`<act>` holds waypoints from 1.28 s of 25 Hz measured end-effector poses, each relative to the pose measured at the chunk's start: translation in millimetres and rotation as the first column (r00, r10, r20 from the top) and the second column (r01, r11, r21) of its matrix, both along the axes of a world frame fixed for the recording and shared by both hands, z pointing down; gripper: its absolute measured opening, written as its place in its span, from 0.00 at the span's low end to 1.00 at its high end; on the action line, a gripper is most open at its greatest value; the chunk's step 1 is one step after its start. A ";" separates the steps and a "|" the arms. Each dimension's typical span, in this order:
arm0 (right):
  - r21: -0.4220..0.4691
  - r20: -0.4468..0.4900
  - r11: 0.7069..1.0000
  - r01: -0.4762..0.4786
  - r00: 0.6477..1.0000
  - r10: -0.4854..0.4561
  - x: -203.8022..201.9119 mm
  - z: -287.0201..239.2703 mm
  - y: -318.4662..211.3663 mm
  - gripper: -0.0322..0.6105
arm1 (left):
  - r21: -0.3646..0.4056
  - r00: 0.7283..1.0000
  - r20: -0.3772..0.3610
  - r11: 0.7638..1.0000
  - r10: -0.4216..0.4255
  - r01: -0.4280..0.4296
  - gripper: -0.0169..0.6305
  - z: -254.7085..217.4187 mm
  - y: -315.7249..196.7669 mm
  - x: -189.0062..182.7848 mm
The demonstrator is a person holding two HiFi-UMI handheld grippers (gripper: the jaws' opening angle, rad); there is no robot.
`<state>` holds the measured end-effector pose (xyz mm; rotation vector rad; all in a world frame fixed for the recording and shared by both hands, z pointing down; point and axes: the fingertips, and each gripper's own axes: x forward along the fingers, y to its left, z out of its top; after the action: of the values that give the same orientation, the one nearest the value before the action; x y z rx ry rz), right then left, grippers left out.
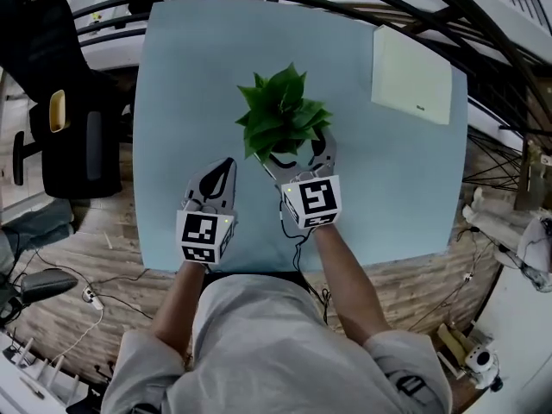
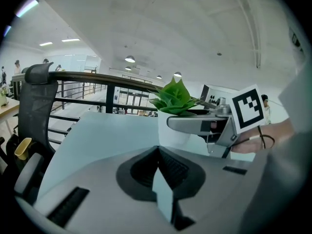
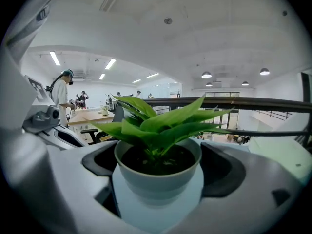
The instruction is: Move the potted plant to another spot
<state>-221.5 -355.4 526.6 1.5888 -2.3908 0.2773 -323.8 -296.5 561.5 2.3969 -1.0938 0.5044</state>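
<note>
Potted plant point(image 1: 285, 119): upright on the light blue table point(image 1: 388, 188), near its middle, green leaves spreading over a white pot.
Right hand-held gripper point(image 1: 302, 152): one jaw on each side of the pot; in its own view the pads seem to touch the rim on both sides, though how firm the grip is remains hard to judge.
Left hand-held gripper point(image 1: 226, 166): jaws together with nothing between them, low over the table just left of the plant and apart from it.
Cream board point(image 1: 412, 76): flat at the table's far right corner, well apart from the pot.
Black chair point(image 1: 73, 102): beside the table's left edge.
</note>
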 end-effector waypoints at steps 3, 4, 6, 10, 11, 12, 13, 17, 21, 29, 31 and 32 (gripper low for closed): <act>0.040 0.012 0.999 0.003 1.000 -0.004 -1.5 -19.5 14.4 0.86 | 0.028 1.000 0.000 1.000 -0.007 0.007 0.05 -13.8 10.5 -1.2; 0.053 0.015 0.999 0.005 1.000 -0.006 -2.3 -25.8 19.6 0.86 | 0.037 1.000 0.000 0.999 -0.011 0.011 0.05 -18.3 14.3 -2.3; 0.076 0.021 0.997 0.008 1.000 -0.010 -4.0 -38.6 29.0 0.86 | 0.053 1.000 -0.001 0.998 -0.021 0.021 0.05 -28.5 21.1 -4.8; 0.122 0.025 0.992 0.014 1.000 -0.018 -5.3 -64.7 42.3 0.86 | 0.093 0.999 -0.002 0.995 -0.040 0.040 0.05 -52.1 29.6 -9.3; 0.133 0.023 0.991 0.018 1.000 -0.021 -5.9 -71.1 47.6 0.86 | 0.104 0.999 -0.002 0.994 -0.043 0.042 0.05 -57.9 33.6 -10.4; 0.144 0.023 0.989 0.021 0.999 -0.025 -7.0 -77.5 53.6 0.86 | 0.115 0.999 0.000 0.992 -0.044 0.044 0.05 -63.6 38.3 -11.7; 0.157 0.028 0.987 0.023 0.999 -0.028 -8.8 -83.8 59.7 0.86 | 0.127 0.999 0.003 0.991 -0.045 0.044 0.05 -69.0 43.2 -13.2; 0.214 0.050 0.976 0.029 0.998 -0.041 -20.6 -108.9 76.4 0.86 | 0.175 0.999 0.017 0.984 -0.040 0.036 0.05 -90.5 56.2 -21.1; 0.251 0.063 0.968 0.030 0.997 -0.048 -23.4 -131.1 84.0 0.86 | 0.209 0.999 0.028 0.977 -0.036 0.029 0.05 -112.1 62.6 -23.7; 0.325 0.062 0.943 0.076 0.993 -0.102 -23.9 -172.7 140.7 0.86 | 0.270 0.998 0.027 0.962 -0.058 0.049 0.05 -139.8 110.9 -22.6; 0.336 0.069 0.938 0.087 0.991 -0.117 -24.6 -181.0 153.2 0.86 | 0.281 0.997 0.024 0.958 -0.069 0.059 0.05 -148.5 124.7 -22.8; 0.340 0.073 0.936 0.094 0.989 -0.126 -25.0 -185.1 157.7 0.86 | 0.283 0.997 0.024 0.957 -0.078 0.068 0.05 -152.5 130.6 -23.3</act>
<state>-246.5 -197.7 341.6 1.5966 -2.7040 -0.0880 -347.0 -165.9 409.1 2.5851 -1.3435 0.3888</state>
